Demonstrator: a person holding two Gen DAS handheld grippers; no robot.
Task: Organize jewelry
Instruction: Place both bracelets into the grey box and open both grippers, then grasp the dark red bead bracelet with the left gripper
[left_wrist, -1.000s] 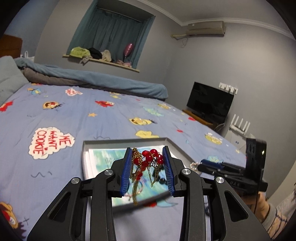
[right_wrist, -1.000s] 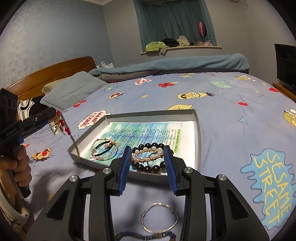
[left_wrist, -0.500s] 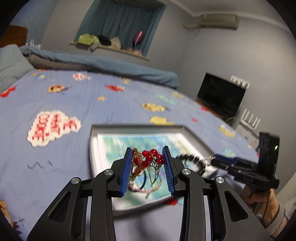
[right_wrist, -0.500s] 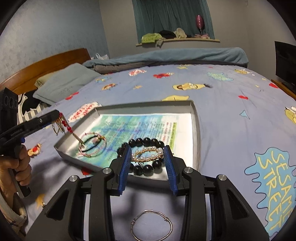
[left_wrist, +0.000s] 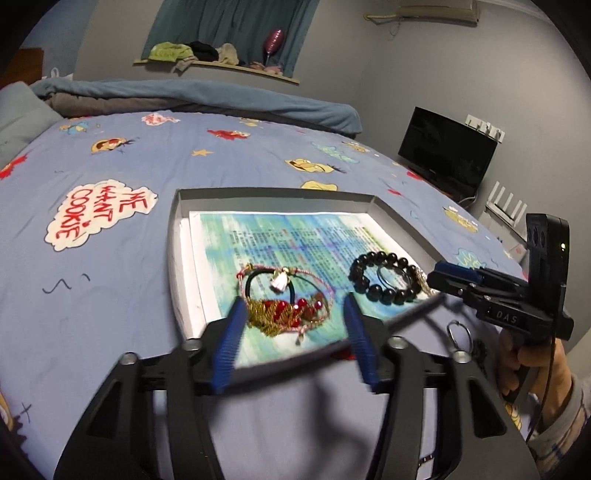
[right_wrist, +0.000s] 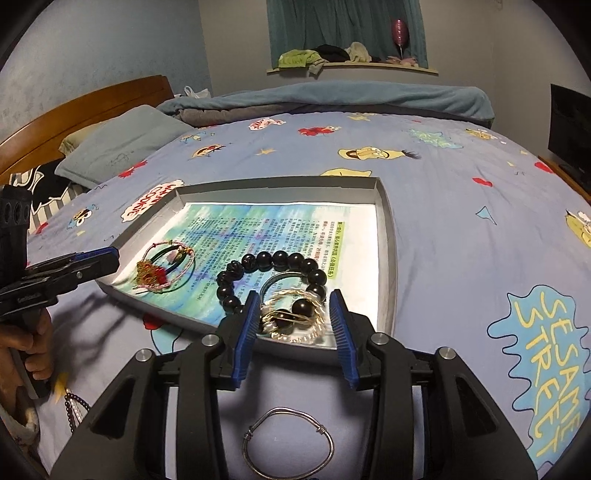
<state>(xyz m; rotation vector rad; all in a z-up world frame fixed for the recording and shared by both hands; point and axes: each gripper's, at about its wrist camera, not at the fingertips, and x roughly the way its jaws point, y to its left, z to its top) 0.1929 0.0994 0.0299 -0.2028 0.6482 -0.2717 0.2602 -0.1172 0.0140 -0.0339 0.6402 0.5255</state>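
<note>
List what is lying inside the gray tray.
In the gray tray, on a printed paper liner: a black bead bracelet, a pearl-and-gold bracelet, a thin silver ring, cord bracelets and a red-beaded gold piece. The liner hides the tray's floor.

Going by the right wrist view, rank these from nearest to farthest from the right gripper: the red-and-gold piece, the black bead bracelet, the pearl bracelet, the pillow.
From the right gripper:
1. Pearl bracelet, between its open fingers, in the tray's near corner.
2. Black bead bracelet, just beyond, partly under the pearls.
3. Red-and-gold piece, farther left in the tray, by the left gripper.
4. Pillow, far left at the headboard.
</note>
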